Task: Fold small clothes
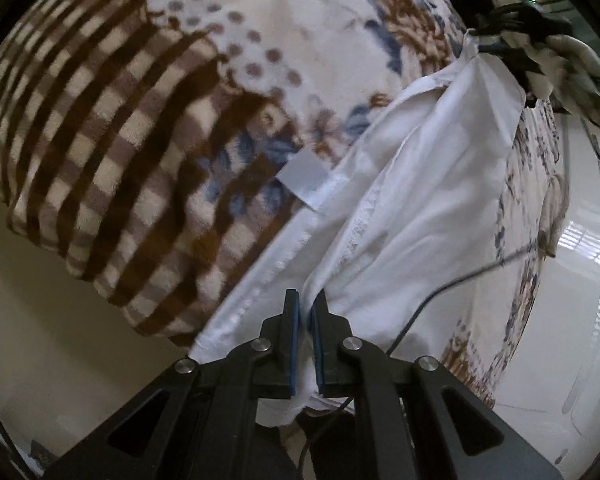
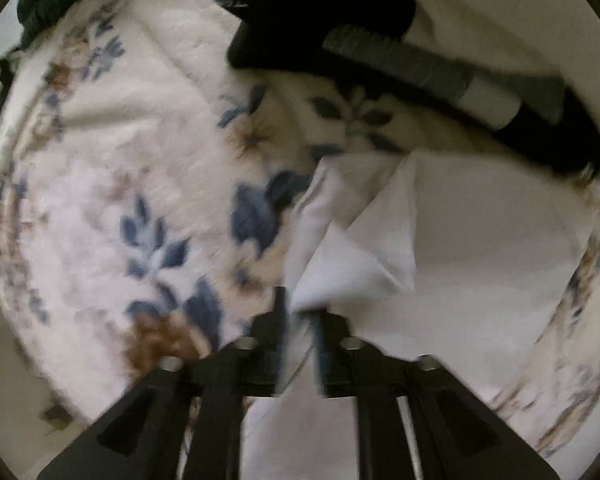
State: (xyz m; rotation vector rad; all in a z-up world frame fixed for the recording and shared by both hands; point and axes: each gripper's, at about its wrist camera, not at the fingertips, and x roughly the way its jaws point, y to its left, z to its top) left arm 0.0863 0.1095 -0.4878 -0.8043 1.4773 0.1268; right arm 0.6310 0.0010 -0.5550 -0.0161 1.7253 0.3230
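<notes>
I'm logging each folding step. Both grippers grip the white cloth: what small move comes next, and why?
Probably draw the two apart to pull it taut. The left gripper and right gripper each pinch an edge of the white garment, which sags in creases over the floral blanket; flattening should come before any fold.

Left hand-held gripper (image 1: 306, 300) nearly closed, pinching fabric, right hand-held gripper (image 2: 300, 304) likewise clamped
</notes>
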